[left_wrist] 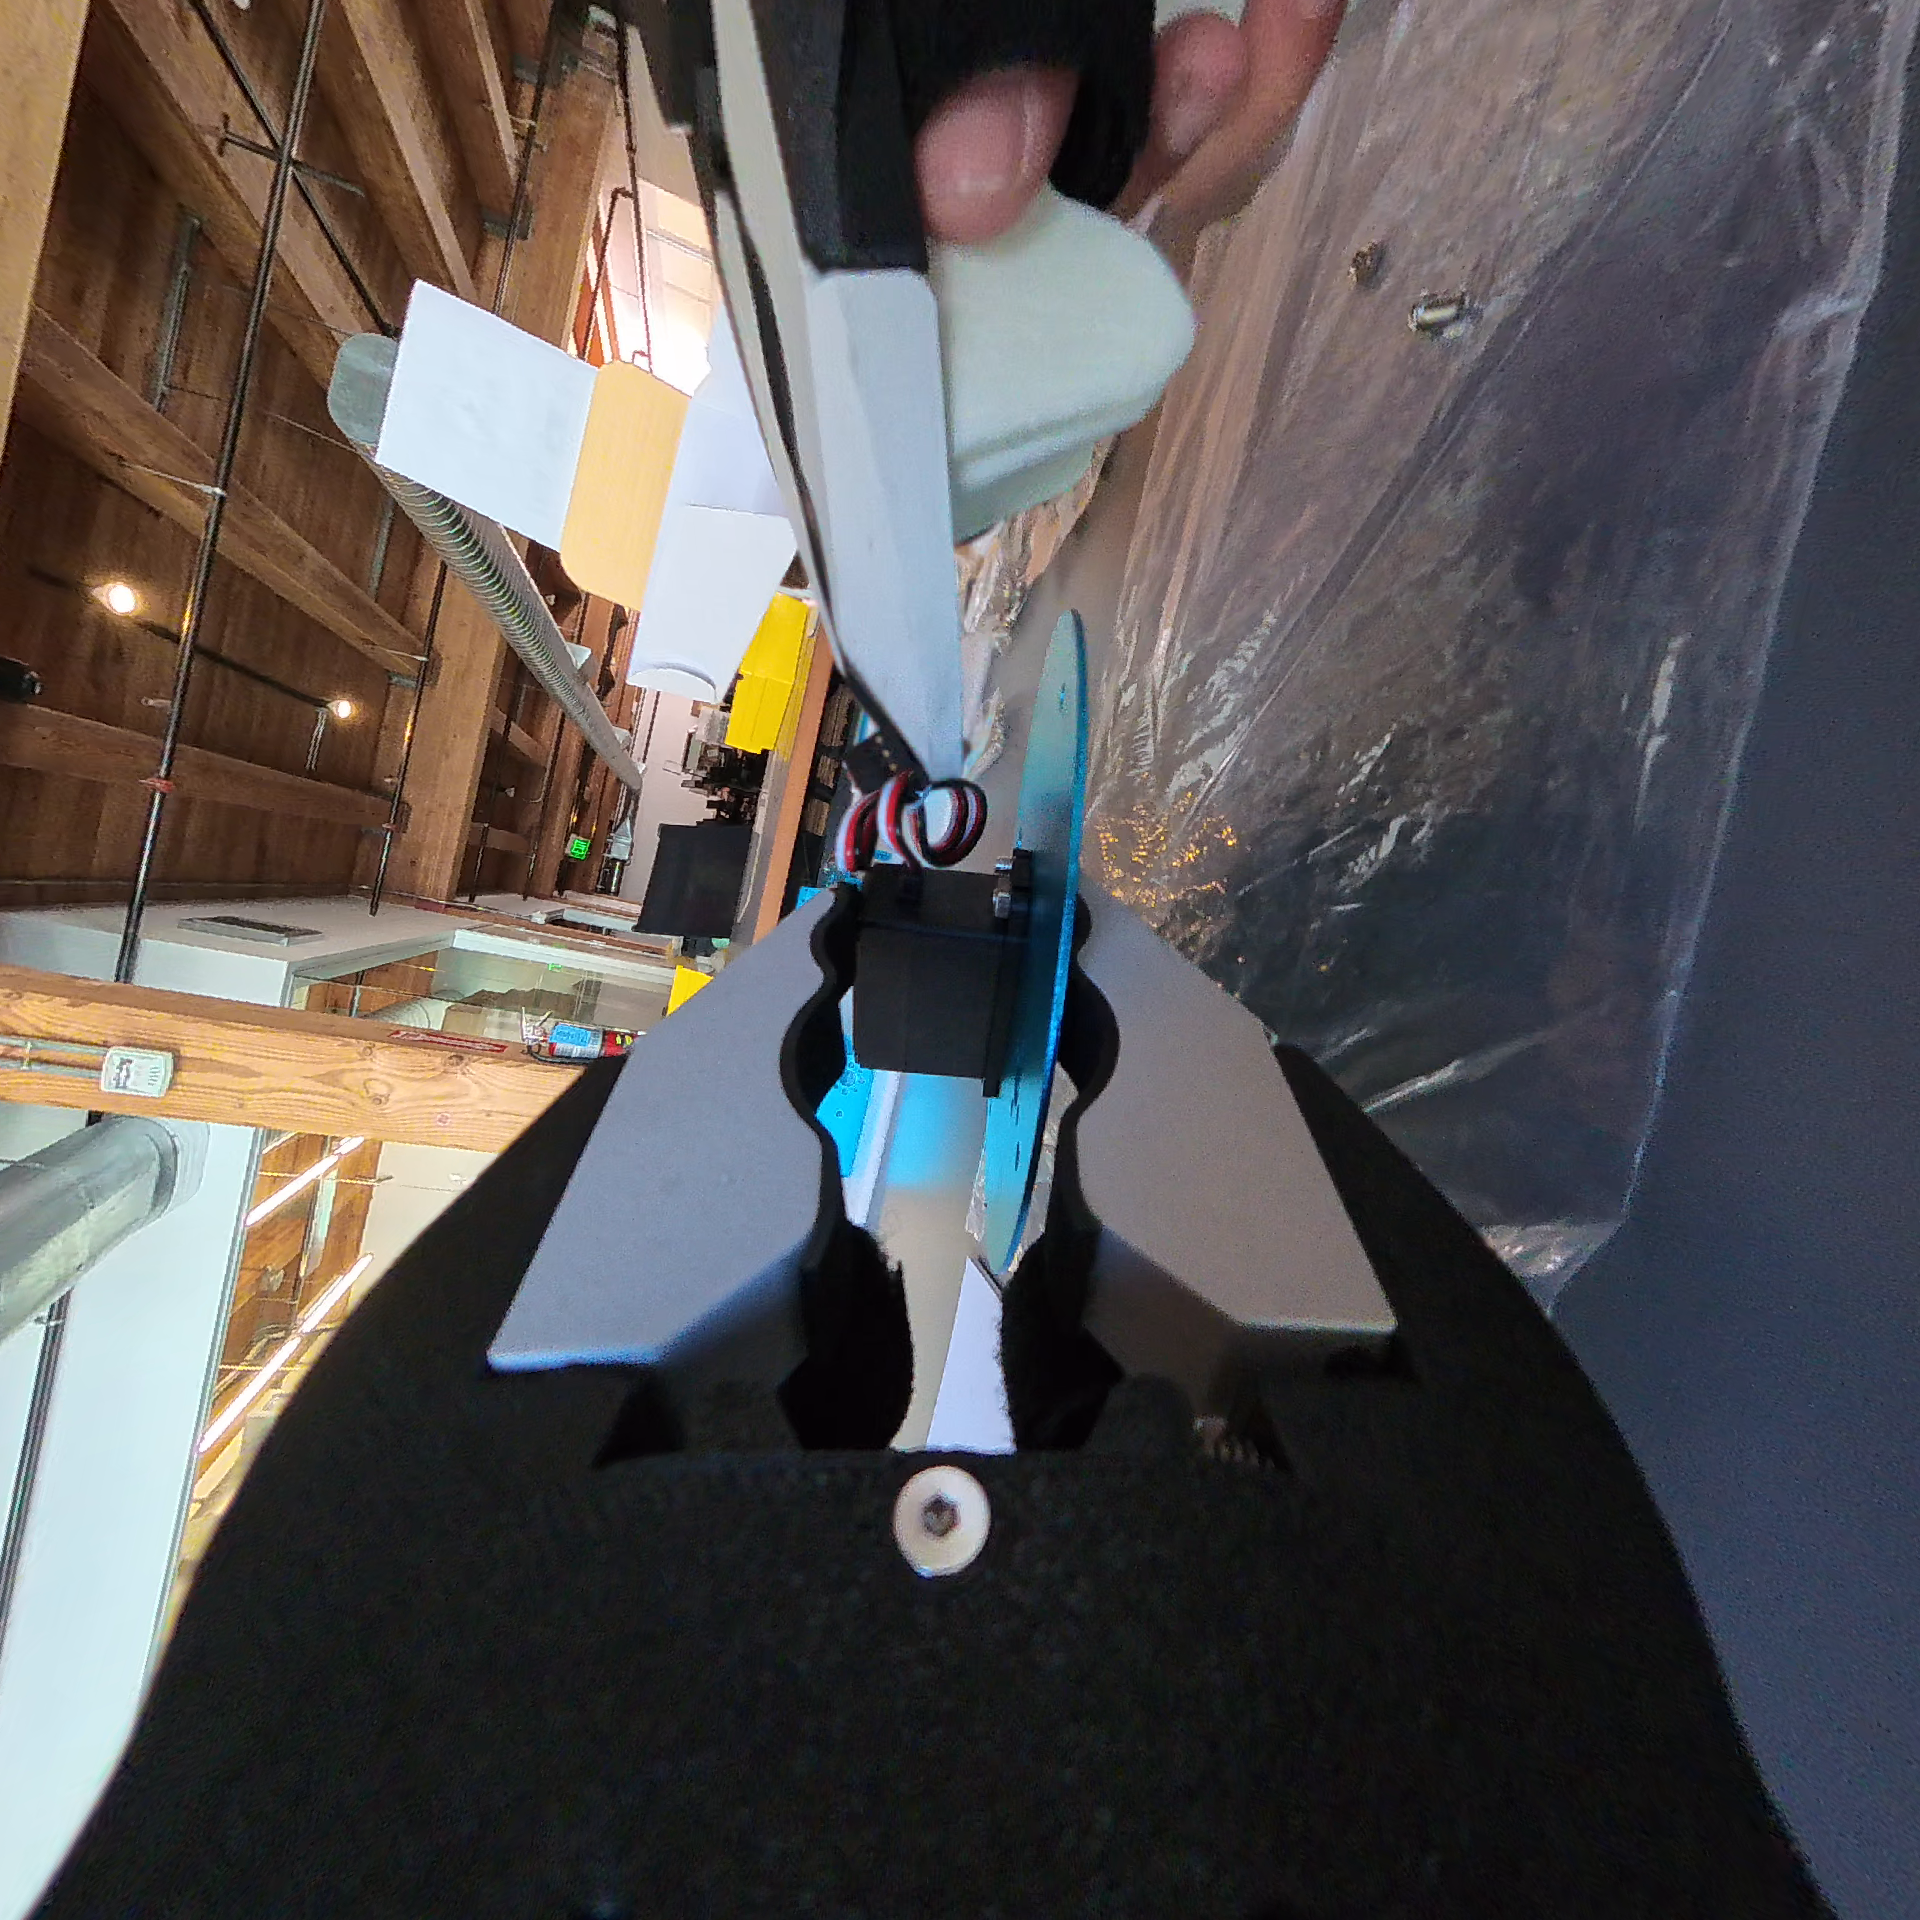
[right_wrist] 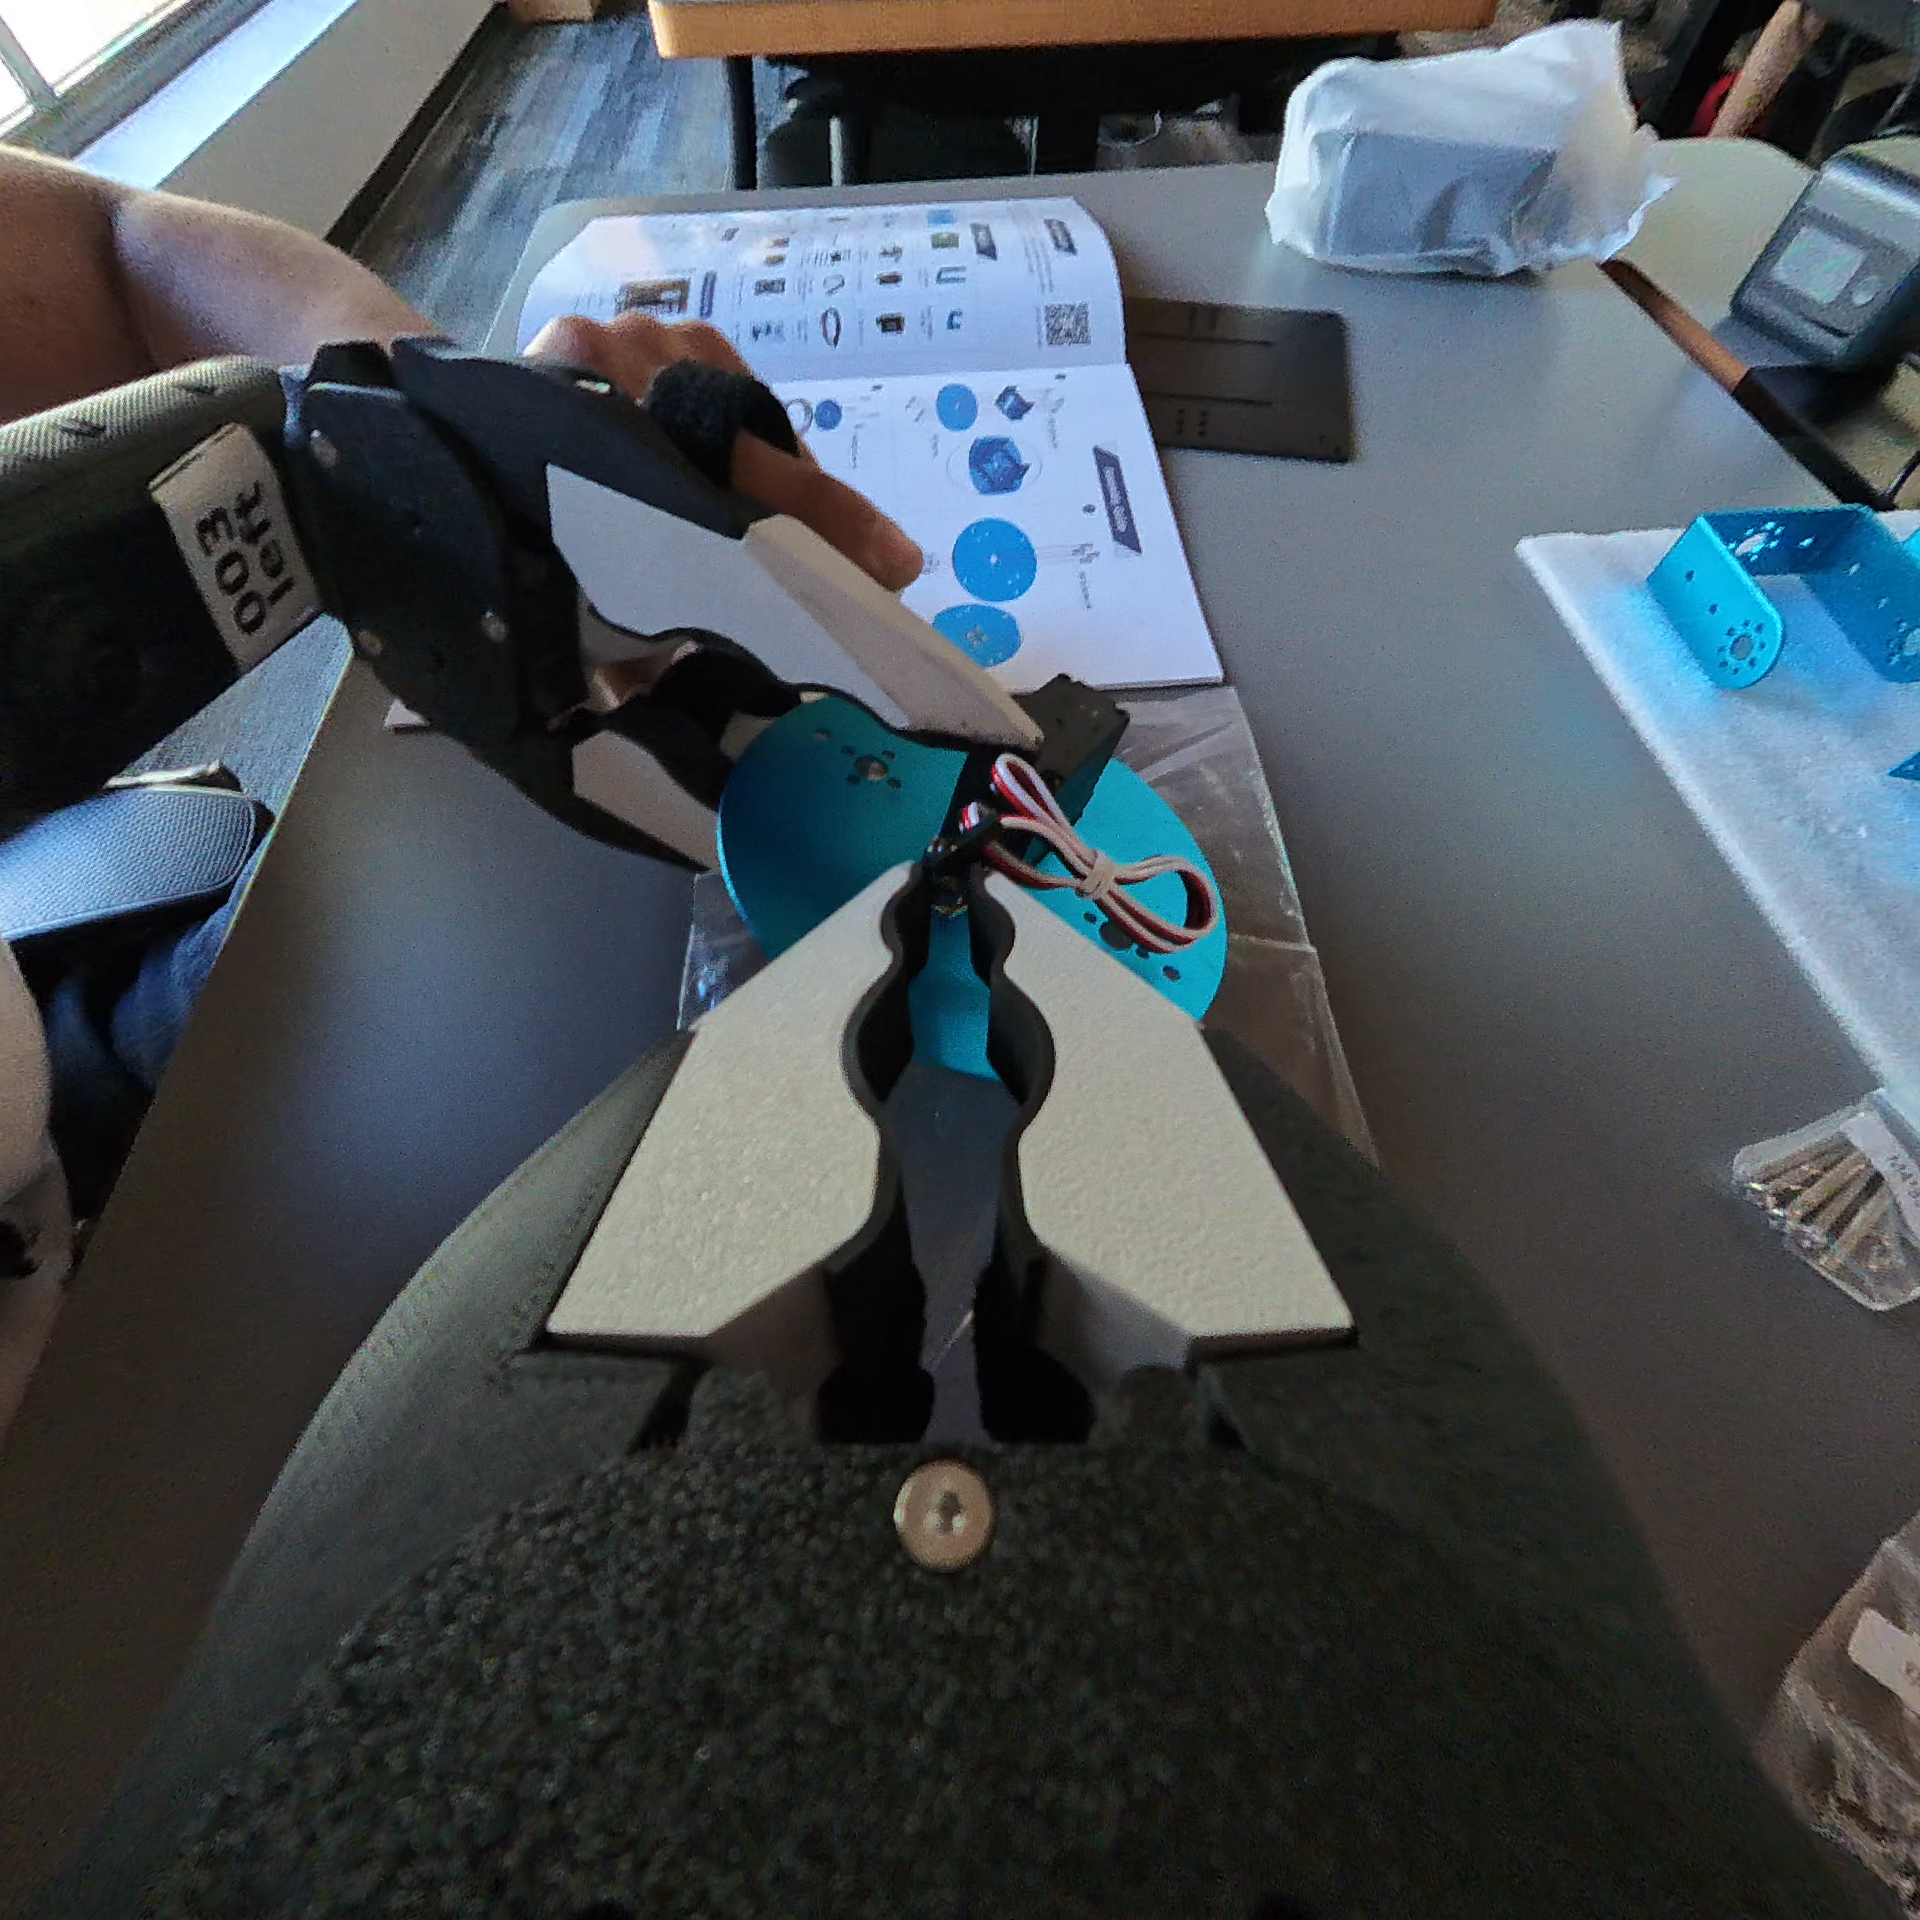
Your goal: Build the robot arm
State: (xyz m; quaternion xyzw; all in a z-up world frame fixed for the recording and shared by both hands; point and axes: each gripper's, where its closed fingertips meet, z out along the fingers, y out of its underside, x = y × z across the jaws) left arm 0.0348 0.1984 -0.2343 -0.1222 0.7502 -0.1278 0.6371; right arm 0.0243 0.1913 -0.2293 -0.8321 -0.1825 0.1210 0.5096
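Two grippers meet at my blue disc [right_wrist: 831, 821]. My left gripper [left_wrist: 951, 935] squeezes its black motor [left_wrist: 925, 977]. My right gripper [right_wrist: 948, 883] pinches the plug of the striped wire [right_wrist: 1101, 873].

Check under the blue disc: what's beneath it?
The blue disc is tilted above a clear plastic bag lying on the grey table. A black servo is bolted to it. The bag area directly beneath the disc is covered.

Black grippers [right_wrist: 951, 883] — grey fingers [right_wrist: 769, 1132] (one screw)
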